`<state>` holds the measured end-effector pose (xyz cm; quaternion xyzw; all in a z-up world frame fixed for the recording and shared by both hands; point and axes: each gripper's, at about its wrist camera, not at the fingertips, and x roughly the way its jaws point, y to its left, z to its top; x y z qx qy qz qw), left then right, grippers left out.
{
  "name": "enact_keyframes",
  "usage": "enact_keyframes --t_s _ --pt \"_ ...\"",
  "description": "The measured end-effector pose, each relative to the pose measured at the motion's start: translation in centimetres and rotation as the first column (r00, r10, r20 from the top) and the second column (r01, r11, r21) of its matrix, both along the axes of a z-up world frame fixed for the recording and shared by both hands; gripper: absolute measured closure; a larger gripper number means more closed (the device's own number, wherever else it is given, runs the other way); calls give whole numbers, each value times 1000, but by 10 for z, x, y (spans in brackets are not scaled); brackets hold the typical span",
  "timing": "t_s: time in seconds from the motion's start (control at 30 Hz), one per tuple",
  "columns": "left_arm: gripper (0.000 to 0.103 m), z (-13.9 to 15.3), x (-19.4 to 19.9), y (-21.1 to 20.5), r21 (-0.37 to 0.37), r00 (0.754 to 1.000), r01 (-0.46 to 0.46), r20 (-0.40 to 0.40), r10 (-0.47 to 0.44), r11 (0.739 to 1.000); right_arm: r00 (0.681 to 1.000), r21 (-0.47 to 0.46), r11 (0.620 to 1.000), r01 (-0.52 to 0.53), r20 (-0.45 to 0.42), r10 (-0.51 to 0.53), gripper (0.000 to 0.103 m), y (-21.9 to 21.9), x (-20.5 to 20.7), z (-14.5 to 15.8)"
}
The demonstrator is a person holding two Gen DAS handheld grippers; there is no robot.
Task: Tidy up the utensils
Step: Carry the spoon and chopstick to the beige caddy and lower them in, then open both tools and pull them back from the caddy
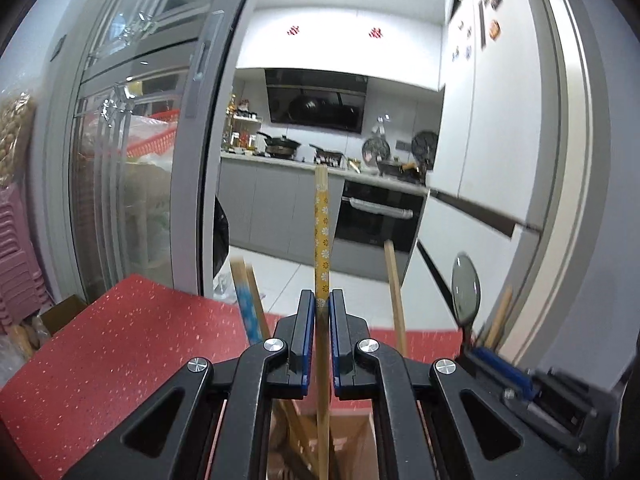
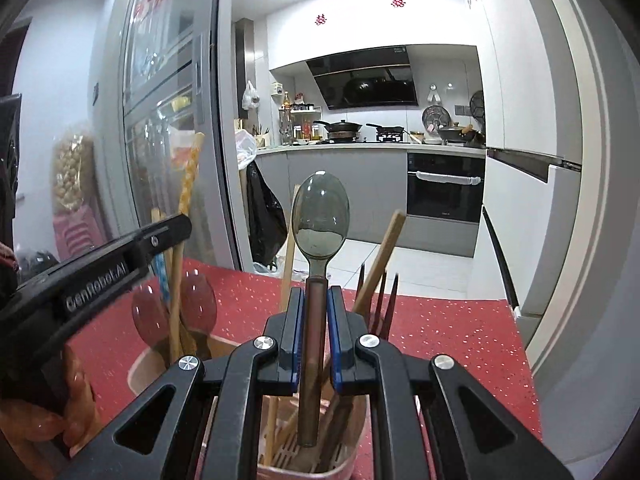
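My left gripper (image 1: 322, 312) is shut on an upright chopstick with a yellow flower pattern (image 1: 322, 224), above a brown holder (image 1: 352, 432) that has more chopsticks in it. A blue-patterned chopstick (image 1: 245, 300) and a plain wooden one (image 1: 395, 292) stand beside it. My right gripper (image 2: 316, 312) is shut on the brown handle of a grey-green spoon (image 2: 320, 208), bowl up, its handle end down inside a pink slotted holder (image 2: 352, 456). That holder also has a dark fork (image 2: 380, 300) and wooden chopsticks (image 2: 384, 248). The left gripper (image 2: 176, 228) shows at left over a second holder (image 2: 138, 372).
Both holders stand on a red speckled table (image 2: 440, 340) whose far edge meets a white tiled floor and a kitchen. A glass sliding door (image 1: 132, 160) lies left, a white cabinet (image 2: 532, 200) right. Clear spoons (image 2: 200, 300) sit in the left holder. A hand (image 2: 52, 420) grips the left tool.
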<state>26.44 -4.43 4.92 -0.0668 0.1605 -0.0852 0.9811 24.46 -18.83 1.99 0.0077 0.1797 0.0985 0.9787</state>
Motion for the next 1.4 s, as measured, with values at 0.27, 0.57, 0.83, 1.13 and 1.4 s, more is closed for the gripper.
enact_keyframes --t_s 0.27,0.57,0.83,1.13,1.4 --pt "71 -13 -11 -6 98 998 -16 -63 23 995 999 -35 999 -26 -23 25 91 6 -7 -8" --pt "71 -12 -16 -2 123 994 -24 -105 37 992 992 15 999 -47 -120 49 89 -2 -3 -10" --pt "71 -10 -17 0 125 991 -25 -128 41 992 988 80 996 -42 -145 53 63 -10 -14 -3" --pt "71 -4 -18 6 117 988 -39 -145 56 992 988 171 985 5 -150 21 61 -31 -38 11" --pt "70 -1 -23 6 120 987 -26 -157 45 992 987 194 981 25 -160 6 61 -39 -55 16"
